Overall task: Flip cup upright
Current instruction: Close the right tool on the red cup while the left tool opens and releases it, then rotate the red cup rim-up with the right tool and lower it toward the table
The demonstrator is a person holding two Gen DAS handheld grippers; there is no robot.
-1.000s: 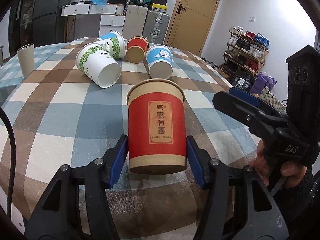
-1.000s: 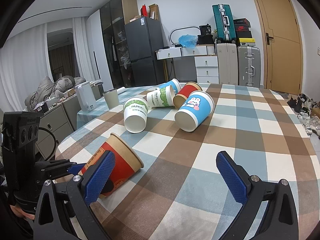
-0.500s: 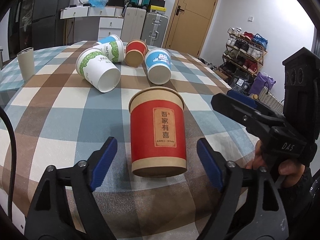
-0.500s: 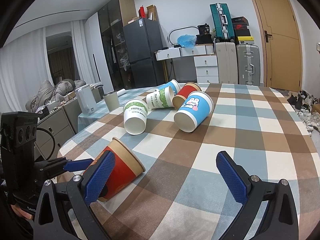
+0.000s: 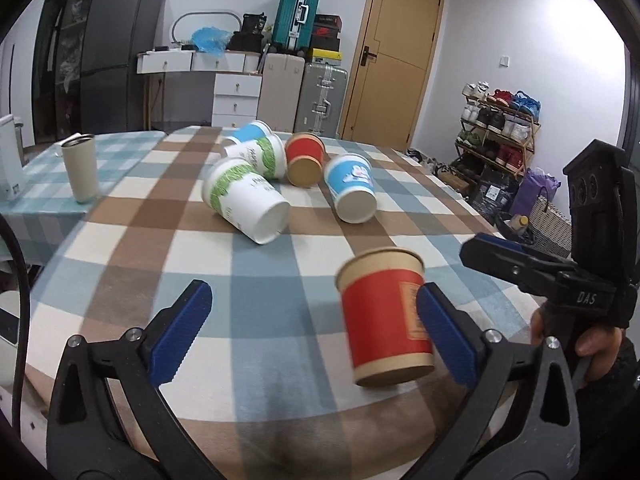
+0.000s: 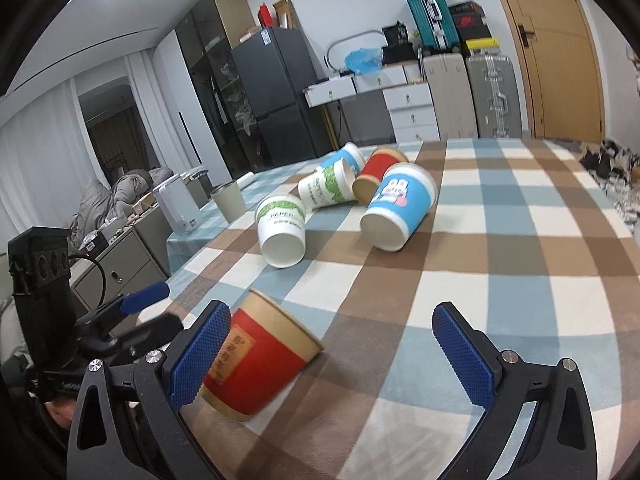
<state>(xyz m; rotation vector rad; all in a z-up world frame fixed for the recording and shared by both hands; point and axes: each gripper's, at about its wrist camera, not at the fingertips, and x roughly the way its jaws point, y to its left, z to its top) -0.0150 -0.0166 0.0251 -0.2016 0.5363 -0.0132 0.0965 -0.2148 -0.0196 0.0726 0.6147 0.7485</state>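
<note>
Left wrist view shows my left gripper (image 5: pixel 308 332) with its fingers spread wide, gripping nothing; the red cup (image 5: pixel 386 316) stands upright on the checked counter (image 5: pixel 132 248), mouth up, partly behind my right-hand finger. My right gripper (image 6: pixel 332 356) is spread wide and empty too, hovering just beside the red cup. That cup looks done, so I judge the next step is choosing another. Beyond the red cup, the green-and-white cup (image 5: pixel 246 202) and the blue cup (image 5: pixel 352 188) lie on their sides, bottoms toward me. I should close across a cup's sidewall gently, since paper crushes, then rotate it upright. Behind those two, more tipped cups crowd close, so a careless approach could set them rolling.
</note>
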